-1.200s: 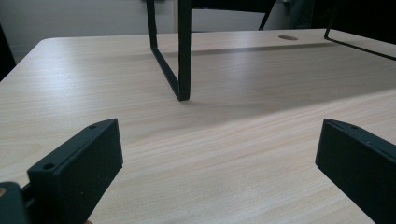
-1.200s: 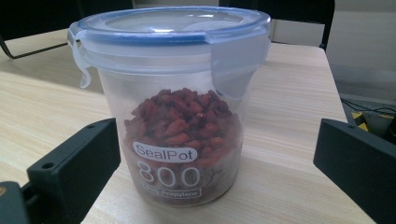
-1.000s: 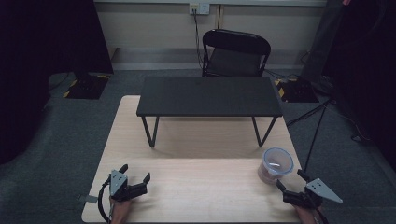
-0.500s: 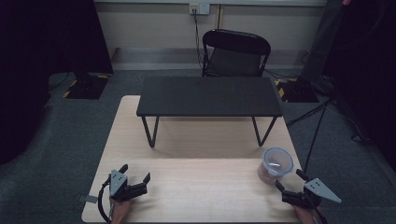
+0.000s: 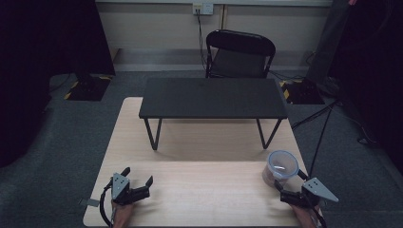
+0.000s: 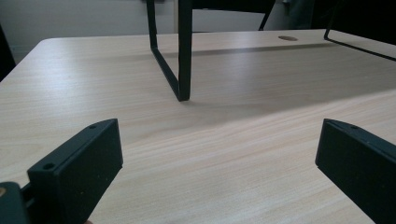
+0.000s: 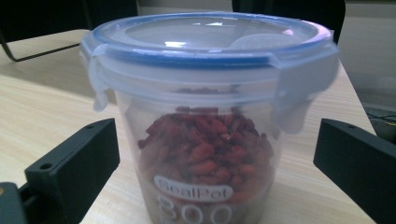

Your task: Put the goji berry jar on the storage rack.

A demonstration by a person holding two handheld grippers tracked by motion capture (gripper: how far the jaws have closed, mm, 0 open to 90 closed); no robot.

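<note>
table (image 5: 199, 180): light wood, holds everything below
left gripper (image 5: 141, 185): near-left corner of the table, held in a hand (image 5: 122, 213) that comes in from the bottom edge; jaws spread wide, nothing between them
left gripper view: bare wood between the two black jaws; one leg of the stand (image 6: 183, 51) straight ahead, well apart from the jaw tips
right gripper (image 5: 289, 186): near-right corner, grey three-cornered plate on top; jaws spread wide, not touching anything
jar (image 7: 208, 116): clear plastic, upright, near-right part of the table, just beyond the right gripper; sits between the jaws' line of sight, gap on both sides
lid (image 7: 210, 39): on the jar, blue seal ring, side flaps folded down
contents: dried red berries (image 7: 205, 140), fill roughly the lower half
label: white print low on the jar wall, reads "SealPot", digits below cut off by the frame edge
stand (image 5: 213, 97): low black shelf on thin metal legs, far half of the table, top bare
chair (image 5: 240, 54): black, on the floor beyond the table's far edge
</note>
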